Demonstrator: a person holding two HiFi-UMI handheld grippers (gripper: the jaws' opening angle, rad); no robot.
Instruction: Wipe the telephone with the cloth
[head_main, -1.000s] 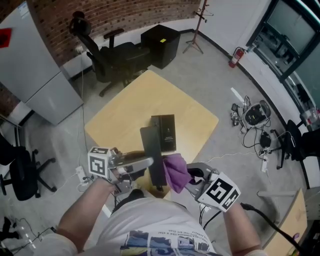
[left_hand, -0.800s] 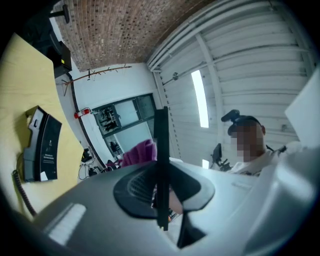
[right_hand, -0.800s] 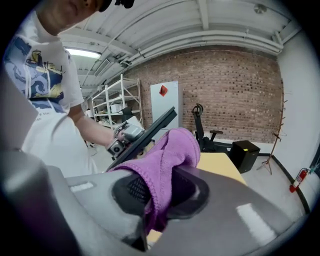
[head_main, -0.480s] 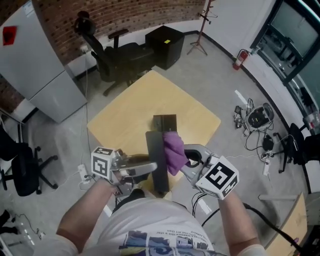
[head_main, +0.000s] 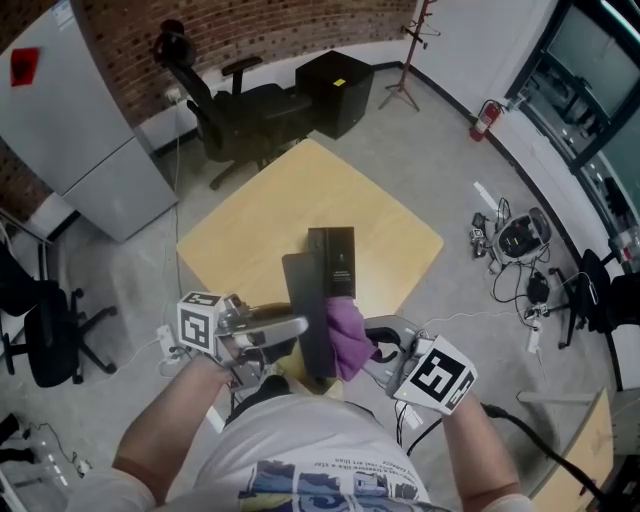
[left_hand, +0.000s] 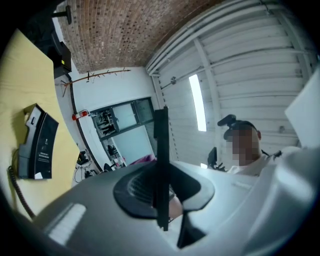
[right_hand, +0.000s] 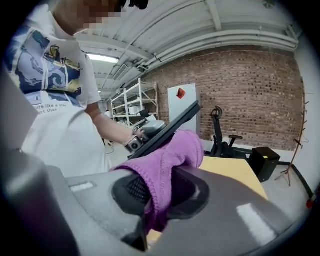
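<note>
The black telephone base lies on the yellow table; it also shows in the left gripper view, telephone base, with its cord. My left gripper is shut on the flat black handset, lifted over the table's near corner; the handset shows edge-on between the jaws of my left gripper. My right gripper is shut on the purple cloth, which presses against the handset's right side. In the right gripper view the cloth bulges from my right gripper onto the handset.
A black office chair and a black cabinet stand beyond the table. A grey cabinet is at the left. Cables and gear lie on the floor at the right, another chair at far left.
The right gripper slid the cloth up along the handset toward the base, then back down toward the person. The left gripper and handset stayed almost still.
</note>
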